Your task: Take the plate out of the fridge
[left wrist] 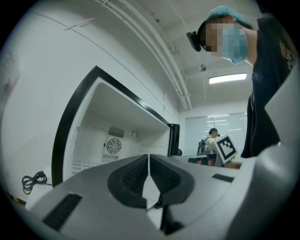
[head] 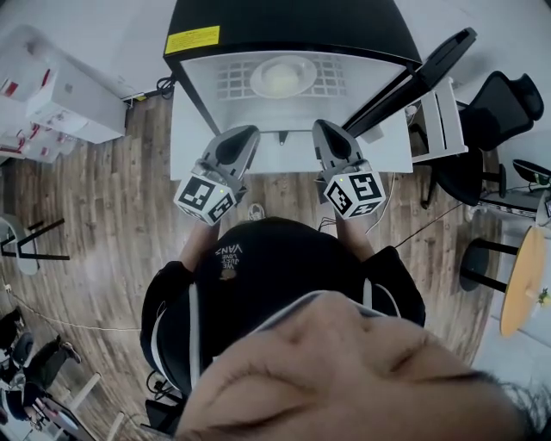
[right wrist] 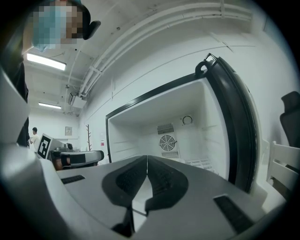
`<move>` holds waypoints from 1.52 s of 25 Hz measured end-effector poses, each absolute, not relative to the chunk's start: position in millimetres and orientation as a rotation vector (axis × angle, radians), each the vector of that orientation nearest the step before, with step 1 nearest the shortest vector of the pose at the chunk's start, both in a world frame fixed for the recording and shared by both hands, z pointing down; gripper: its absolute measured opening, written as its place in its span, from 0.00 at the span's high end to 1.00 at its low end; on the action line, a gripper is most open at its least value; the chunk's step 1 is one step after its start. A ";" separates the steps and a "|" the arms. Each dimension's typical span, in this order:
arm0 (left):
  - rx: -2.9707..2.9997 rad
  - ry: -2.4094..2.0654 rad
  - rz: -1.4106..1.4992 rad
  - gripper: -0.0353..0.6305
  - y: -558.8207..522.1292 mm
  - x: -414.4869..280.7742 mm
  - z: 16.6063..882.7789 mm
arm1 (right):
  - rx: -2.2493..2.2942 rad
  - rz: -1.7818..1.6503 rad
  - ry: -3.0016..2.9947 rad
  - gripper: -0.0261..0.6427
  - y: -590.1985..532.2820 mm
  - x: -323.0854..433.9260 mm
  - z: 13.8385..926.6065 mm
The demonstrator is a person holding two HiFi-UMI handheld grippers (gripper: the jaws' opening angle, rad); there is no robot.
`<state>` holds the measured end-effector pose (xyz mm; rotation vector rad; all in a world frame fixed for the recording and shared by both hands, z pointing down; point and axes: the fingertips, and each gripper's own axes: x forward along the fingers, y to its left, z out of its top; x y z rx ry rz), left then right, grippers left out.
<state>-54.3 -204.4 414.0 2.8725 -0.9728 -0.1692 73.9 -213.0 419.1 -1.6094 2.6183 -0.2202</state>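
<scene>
The left tongs (head: 244, 136) and right tongs (head: 327, 129), both pressed together and empty, hung before the open fridge (head: 284, 21), its white plate (head: 282, 76) on the wire shelf (head: 231, 82) straight ahead, equally near each.

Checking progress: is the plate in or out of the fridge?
In. The head view shows the plate lying inside the fridge, whose door stands open.

Closed fingers (left wrist: 129, 176) before open fridge (left wrist: 101, 136)
</scene>
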 end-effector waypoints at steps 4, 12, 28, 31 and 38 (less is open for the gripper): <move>2.885 -0.933 -0.161 0.91 -214.0 -61.2 416.0 | -1.632 -0.212 2.597 0.94 -222.9 64.6 418.2; 2.888 -0.845 -0.157 0.91 -230.0 -67.6 421.8 | -1.682 -0.214 2.563 0.94 -234.6 53.0 421.8; 2.762 -0.926 -0.187 0.91 -260.8 -52.0 428.3 | -1.627 -0.204 2.621 0.94 -257.6 70.8 415.2; 2.700 -0.953 -0.188 0.91 -269.2 -48.9 433.5 | -1.604 -0.203 2.637 0.94 -262.5 76.0 413.5; 2.553 -1.044 -0.208 0.91 -288.5 -50.9 448.3 | -1.557 -0.222 2.666 0.94 -269.9 85.8 415.5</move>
